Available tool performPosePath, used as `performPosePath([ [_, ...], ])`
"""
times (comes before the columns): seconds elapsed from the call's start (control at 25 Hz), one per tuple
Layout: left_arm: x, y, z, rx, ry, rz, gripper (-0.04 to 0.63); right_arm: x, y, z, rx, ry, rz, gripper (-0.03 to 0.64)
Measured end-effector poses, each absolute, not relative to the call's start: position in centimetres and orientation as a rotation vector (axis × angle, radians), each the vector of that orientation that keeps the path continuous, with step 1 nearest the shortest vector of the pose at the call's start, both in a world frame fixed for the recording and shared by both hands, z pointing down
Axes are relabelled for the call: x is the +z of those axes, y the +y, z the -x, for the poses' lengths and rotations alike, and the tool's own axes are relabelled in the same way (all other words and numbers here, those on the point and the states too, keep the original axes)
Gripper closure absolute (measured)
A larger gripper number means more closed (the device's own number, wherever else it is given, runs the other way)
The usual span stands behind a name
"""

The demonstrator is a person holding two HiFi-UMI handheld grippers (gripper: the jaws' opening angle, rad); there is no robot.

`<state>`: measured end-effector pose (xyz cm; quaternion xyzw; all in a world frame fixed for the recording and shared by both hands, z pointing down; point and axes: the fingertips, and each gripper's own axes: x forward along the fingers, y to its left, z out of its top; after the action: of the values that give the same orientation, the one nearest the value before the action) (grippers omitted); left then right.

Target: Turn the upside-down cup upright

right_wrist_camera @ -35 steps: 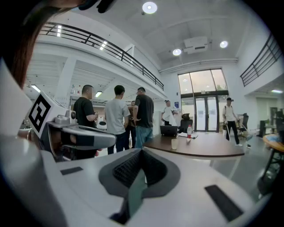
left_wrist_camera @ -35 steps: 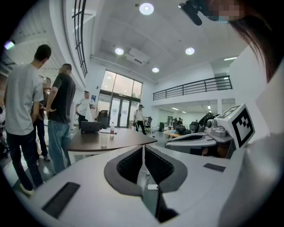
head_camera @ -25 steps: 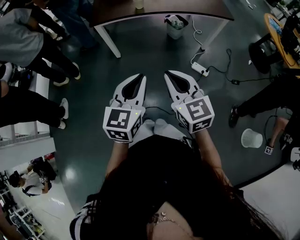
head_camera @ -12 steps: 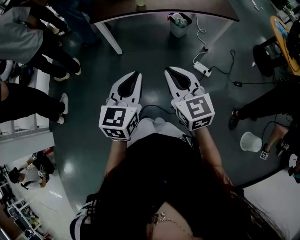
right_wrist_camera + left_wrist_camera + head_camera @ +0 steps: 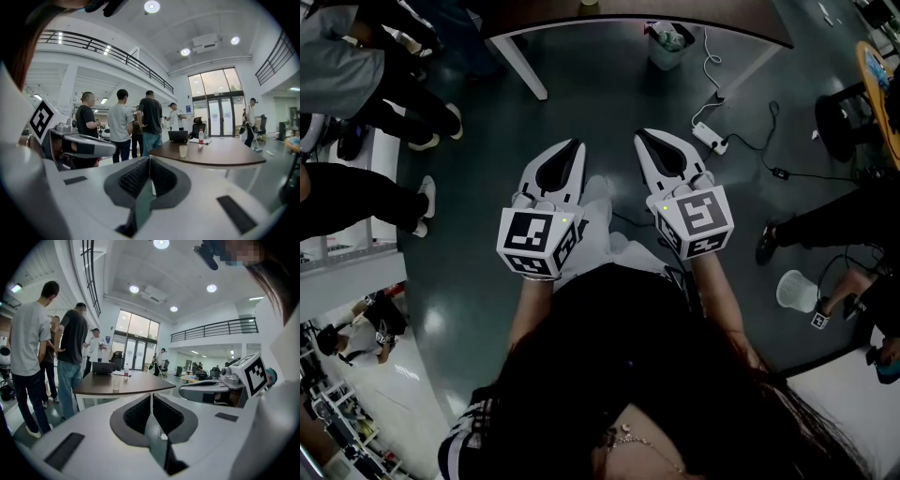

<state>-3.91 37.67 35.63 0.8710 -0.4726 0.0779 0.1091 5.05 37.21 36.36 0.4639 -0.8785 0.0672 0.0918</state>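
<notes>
Several standing people fill the far left of the dark floor. The left gripper is held out over the floor in front of the person. Its jaws are closed together with nothing between them (in its own view the ribbed pads meet in a thin line). Just to its right, not touching it, the right gripper points the same way, its jaws likewise pressed together and empty.

Both face the far table, dark-topped on white legs. The cup, pale and translucent, stands near the table's near edge, well apart from both grippers; which way up it stands cannot be made out. Behind it are a laptop and, to the right, a bottle.

Under the table sits a waste bin. Right of that a power strip lies on the floor, and a white bin stands at the near right.
</notes>
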Motion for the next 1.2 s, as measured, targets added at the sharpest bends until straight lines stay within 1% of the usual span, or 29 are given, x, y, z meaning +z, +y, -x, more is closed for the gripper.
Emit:
performPosePath([
  [0.28,36.1,32.5,3.4,0.224,-1.353,-2.583,0.575,37.1,32.3,-5.1,0.211,-2.599,-1.388,0.598],
  [0.76,34.5,19.3,6.5,0.193,-1.317,-2.612,0.575,35.0,19.7,-1.9,0.178,-2.583,-1.426,0.598],
  [1.2,34.0,10.5,8.6,0.185,-1.292,-2.625,0.575,34.3,11.2,0.1,0.178,-2.564,-1.451,0.598],
])
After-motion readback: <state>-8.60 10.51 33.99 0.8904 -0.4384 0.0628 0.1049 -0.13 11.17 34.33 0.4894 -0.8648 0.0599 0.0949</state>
